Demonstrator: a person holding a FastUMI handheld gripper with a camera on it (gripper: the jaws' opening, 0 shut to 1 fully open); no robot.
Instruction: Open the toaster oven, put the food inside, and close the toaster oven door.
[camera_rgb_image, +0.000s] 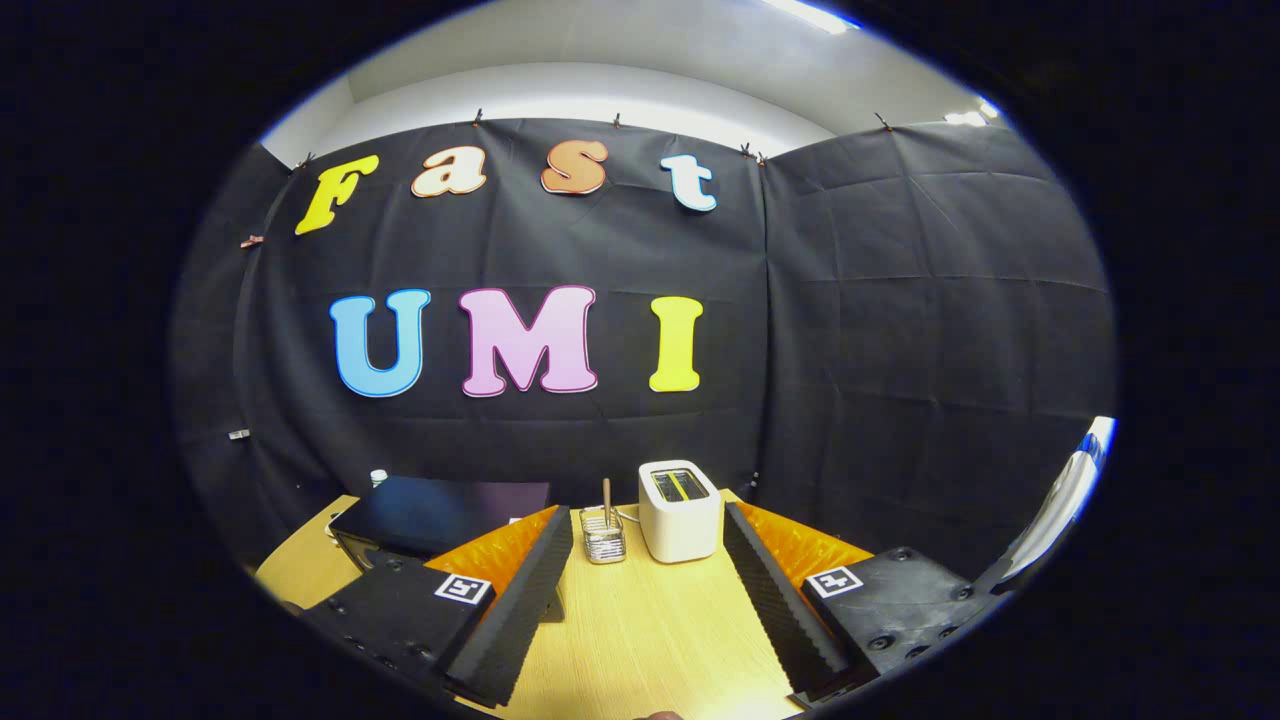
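The gripper (648, 590) hangs above the surface (640, 640), jaws spread wide, holding nothing. The dark oven (440, 512) at the far left corner looks rigid; its door handle is hidden.

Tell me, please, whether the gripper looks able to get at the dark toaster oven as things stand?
Probably yes. The gripper is open and holds nothing, with bare table ahead. The toaster oven sits beyond its one finger, off to the side, so it must swing over.
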